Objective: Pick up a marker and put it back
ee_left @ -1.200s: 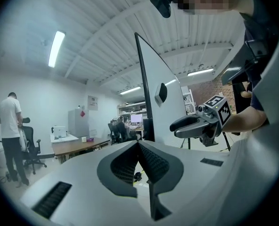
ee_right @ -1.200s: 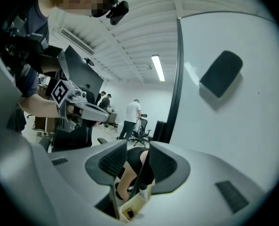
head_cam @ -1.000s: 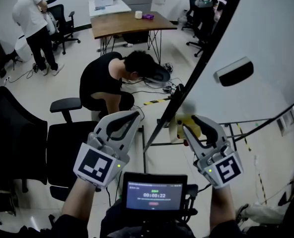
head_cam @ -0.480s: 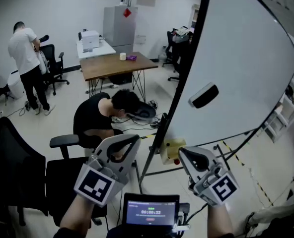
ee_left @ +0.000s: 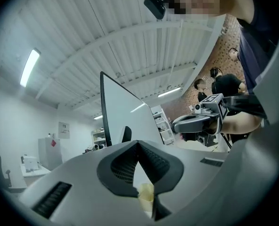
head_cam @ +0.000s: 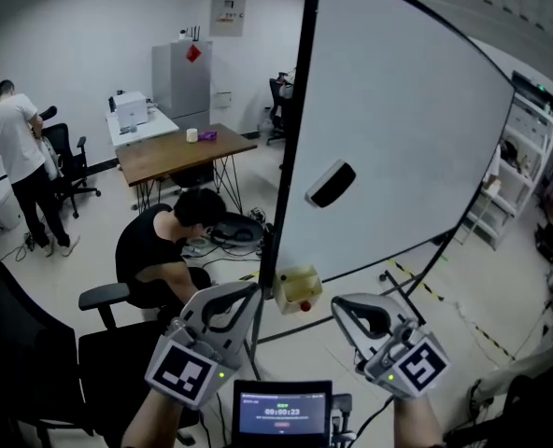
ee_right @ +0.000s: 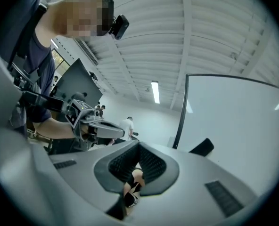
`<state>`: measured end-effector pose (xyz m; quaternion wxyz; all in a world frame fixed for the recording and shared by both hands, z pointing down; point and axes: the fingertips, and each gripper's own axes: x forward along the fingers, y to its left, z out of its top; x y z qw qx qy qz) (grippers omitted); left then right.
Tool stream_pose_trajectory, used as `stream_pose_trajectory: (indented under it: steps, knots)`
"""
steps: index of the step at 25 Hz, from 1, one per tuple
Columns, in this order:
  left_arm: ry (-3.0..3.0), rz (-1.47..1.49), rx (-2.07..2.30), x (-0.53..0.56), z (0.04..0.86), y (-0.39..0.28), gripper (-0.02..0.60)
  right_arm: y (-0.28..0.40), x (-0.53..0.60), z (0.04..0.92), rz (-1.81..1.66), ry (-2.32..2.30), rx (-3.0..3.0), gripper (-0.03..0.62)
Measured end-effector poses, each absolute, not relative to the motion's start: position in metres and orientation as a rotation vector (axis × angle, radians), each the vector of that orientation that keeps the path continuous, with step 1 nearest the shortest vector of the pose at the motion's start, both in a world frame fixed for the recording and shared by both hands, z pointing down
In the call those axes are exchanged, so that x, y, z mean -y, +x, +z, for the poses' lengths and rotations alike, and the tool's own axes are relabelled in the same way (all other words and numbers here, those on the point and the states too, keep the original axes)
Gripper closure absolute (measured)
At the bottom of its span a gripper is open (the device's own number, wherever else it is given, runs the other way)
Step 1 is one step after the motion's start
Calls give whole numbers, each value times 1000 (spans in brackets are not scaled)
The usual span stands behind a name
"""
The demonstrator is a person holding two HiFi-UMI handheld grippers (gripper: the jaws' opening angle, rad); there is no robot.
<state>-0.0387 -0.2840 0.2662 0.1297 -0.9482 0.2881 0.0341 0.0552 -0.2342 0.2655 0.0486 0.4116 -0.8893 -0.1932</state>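
Observation:
No marker is clearly in view. A yellow holder [head_cam: 295,283] with a small red item on it hangs at the lower left corner of the big whiteboard [head_cam: 398,157]. A black eraser [head_cam: 331,184] sticks to the board. My left gripper [head_cam: 251,290] is raised just left of the holder, its jaws meeting at the tips with nothing between them [ee_left: 138,142]. My right gripper [head_cam: 335,304] is held just right of the holder, shut and empty [ee_right: 139,145]. Each gripper shows in the other's view: the right gripper [ee_left: 196,121], the left gripper [ee_right: 102,126].
A person in black [head_cam: 160,250] sits bent forward left of the board's frame. Black office chairs [head_cam: 108,343] stand at the lower left. Farther back are a wooden table [head_cam: 178,152] and a standing person [head_cam: 20,157]. Shelves [head_cam: 519,157] line the right wall.
Both grippers have risen and the head view has tilted up, so the whiteboard now stands more upright. The right gripper's jaws, open a second ago, are now closed.

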Motion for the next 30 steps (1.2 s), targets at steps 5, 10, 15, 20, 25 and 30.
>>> stream_pose_trajectory:
  steps: [5, 10, 15, 20, 25, 30]
  knots:
    - [-2958, 235, -775, 248, 276, -27, 581, 78, 182, 279, -552, 1262, 2706, 580]
    - [-2872, 220, -839, 195, 266, -5, 581, 116, 120, 289, -539, 1260, 2698, 580]
    - [-2827, 235, -878, 119, 257, 20, 581, 149, 52, 294, -548, 1245, 2731, 580]
    - [-2817, 161, -934, 46, 265, 30, 581, 175, -7, 302, -496, 1228, 2808, 582]
    - [-2739, 10, -1055, 6, 274, 22, 581, 178, -37, 309, -436, 1176, 2880, 582]
    - [-2723, -46, -1122, -14, 282, 6, 581, 167, -51, 315, -401, 1139, 2925, 582]
